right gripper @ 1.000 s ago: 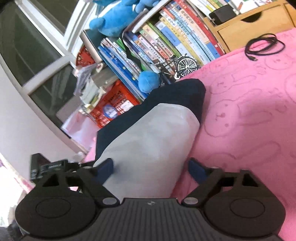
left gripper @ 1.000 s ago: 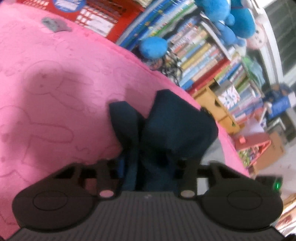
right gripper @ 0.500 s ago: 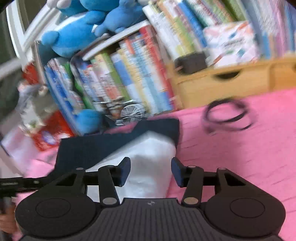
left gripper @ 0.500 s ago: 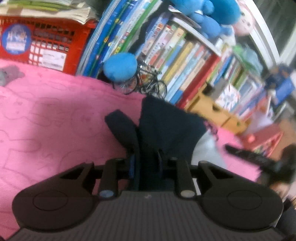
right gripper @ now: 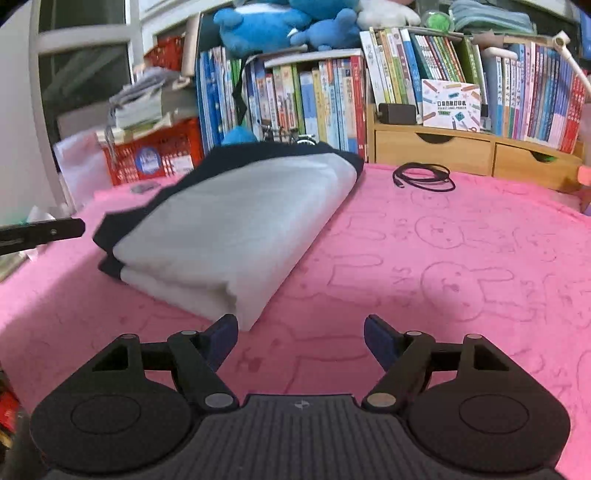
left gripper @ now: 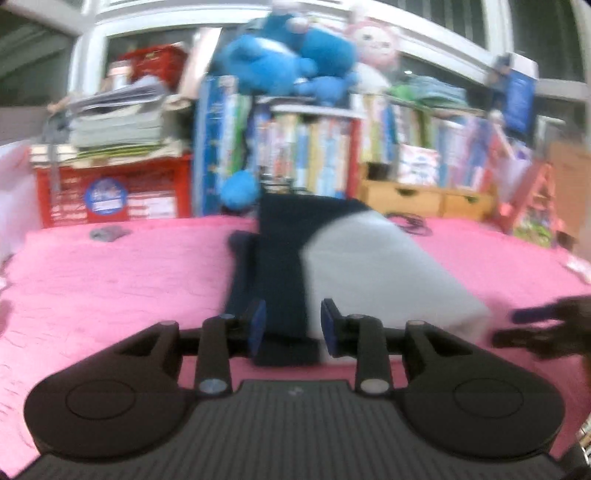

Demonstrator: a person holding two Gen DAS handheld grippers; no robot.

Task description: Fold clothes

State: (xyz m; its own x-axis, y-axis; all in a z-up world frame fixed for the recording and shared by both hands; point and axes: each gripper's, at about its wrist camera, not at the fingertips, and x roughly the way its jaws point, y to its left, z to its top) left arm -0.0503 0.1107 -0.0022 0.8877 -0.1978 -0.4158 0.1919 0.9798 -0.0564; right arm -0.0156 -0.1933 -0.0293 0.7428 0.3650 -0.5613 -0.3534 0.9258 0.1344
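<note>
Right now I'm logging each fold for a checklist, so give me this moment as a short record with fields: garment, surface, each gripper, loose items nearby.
garment: folded navy and grey garment, lying flat in stacked layers
surface: pink blanket with bunny outlines
left gripper: jaws just opening, the garment's navy edge between them, pads apparently clear of it
right gripper: jaws just opening, empty, beside the garment's near corner
loose items: coiled black cable on the blanket, apart from the garment
background: bookshelf with blue plush toys on top
</note>
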